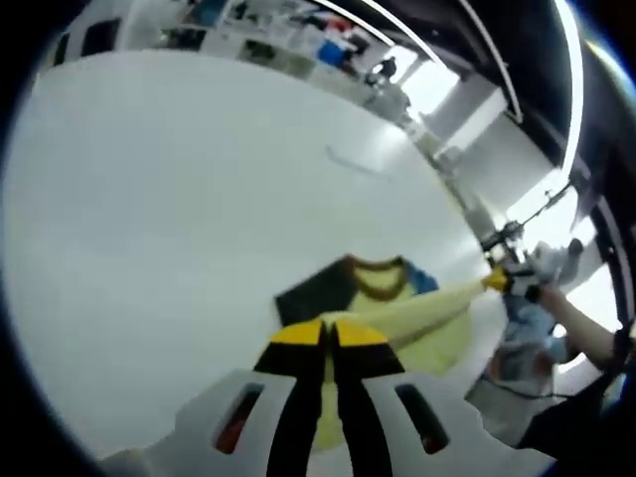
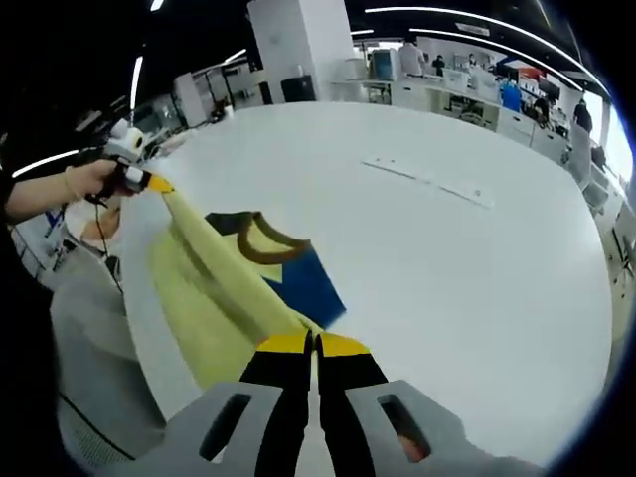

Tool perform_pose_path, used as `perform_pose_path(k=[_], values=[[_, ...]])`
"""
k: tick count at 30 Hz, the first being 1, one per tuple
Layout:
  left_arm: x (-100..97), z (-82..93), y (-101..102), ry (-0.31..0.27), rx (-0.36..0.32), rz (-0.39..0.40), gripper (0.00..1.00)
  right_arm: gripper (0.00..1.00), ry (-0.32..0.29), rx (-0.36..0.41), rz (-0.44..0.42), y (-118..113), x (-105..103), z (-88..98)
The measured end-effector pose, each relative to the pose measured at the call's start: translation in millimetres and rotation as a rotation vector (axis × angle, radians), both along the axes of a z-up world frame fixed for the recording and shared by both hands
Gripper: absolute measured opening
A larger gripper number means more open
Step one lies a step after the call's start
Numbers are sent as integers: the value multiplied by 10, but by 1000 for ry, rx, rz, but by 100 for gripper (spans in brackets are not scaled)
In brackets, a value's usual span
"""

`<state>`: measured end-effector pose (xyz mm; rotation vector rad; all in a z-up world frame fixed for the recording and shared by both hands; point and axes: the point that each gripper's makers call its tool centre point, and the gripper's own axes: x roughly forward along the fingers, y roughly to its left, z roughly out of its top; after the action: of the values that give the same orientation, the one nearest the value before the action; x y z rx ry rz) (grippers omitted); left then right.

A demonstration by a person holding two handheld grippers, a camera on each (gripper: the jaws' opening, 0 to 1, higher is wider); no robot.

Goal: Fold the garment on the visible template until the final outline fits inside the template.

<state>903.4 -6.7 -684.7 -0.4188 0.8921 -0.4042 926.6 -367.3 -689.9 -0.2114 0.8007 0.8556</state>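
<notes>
Near the table edge both grippers, left and right, are clamped on the yellow garment, stretched taut, so uneven pulling could slip a corner.

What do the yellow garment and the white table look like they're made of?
The garment looks like soft knit fabric, matte: it sags and creases between the left gripper and right gripper, with a ribbed-looking brown collar. The table seems a hard, smooth laminate or painted board, faintly glossy; the exact material is unclear.
</notes>
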Motion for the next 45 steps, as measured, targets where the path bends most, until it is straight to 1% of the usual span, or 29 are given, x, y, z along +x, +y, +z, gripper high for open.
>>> perform_pose_path(k=[6,14,19,21,27,32,45], values=[[59,-88,-1,16,8,-5,0,2,6,-5,0,9,98,-49],[117,-222,14,42,15,-8,0,2,23,-15,3,35,193,-164],[177,-295,19,52,13,-4,0,2,42,-20,-3,37,250,-269],[202,-350,17,60,14,-1,0,2,51,-22,-7,38,283,-327],[239,-465,23,81,6,11,0,2,80,-21,-18,25,330,-456],[245,-571,18,103,15,7,0,2,104,-22,-24,30,362,-562],[270,-669,34,130,13,10,0,2,140,-28,-19,44,427,-715]])
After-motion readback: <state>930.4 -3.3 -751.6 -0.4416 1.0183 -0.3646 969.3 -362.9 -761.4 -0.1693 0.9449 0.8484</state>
